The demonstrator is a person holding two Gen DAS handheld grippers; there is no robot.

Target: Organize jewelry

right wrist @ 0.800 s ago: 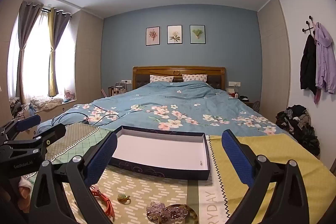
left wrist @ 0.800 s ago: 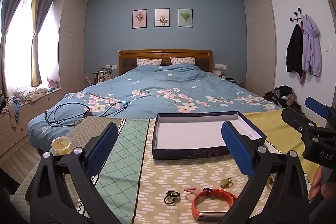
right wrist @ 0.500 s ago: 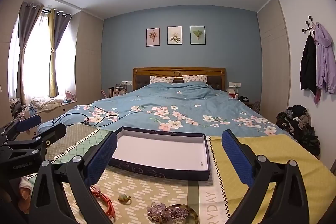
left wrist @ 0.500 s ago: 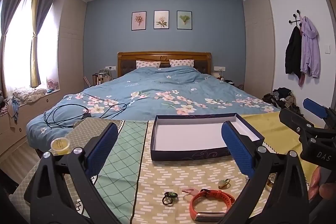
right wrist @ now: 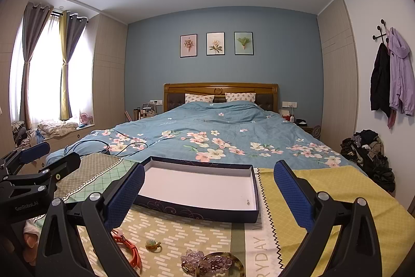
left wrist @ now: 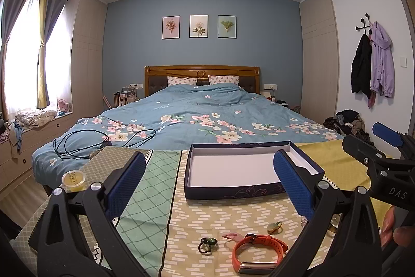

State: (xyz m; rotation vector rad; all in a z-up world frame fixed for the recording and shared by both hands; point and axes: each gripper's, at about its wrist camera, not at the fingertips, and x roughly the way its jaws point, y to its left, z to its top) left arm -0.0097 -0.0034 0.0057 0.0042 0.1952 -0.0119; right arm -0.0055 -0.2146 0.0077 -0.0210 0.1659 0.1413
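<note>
Bed with blue floral duvet fills the back of the room, black cable lying on its near left corner. In front of it, the counter under a patchwork cloth of green, tan brick and yellow panels. Dark blue box with white inside sits open at the far middle of the counter; it also shows in the right view, with tiny specks in its near right corner, too small to tell what.

My left gripper hovers above the counter, jaws spread wide, gripping nothing. My right gripper likewise hangs wide apart with nothing between the pads.

Jewelry lies near me, well apart from the box: orange band with a metal clasp, pink piece touching its far left end, dark ring just left of it, small green-gold pendant to the right. Gold dish with purple beads at its rim sits at the near edge in the right view. Small yellow cup stands far left.
</note>
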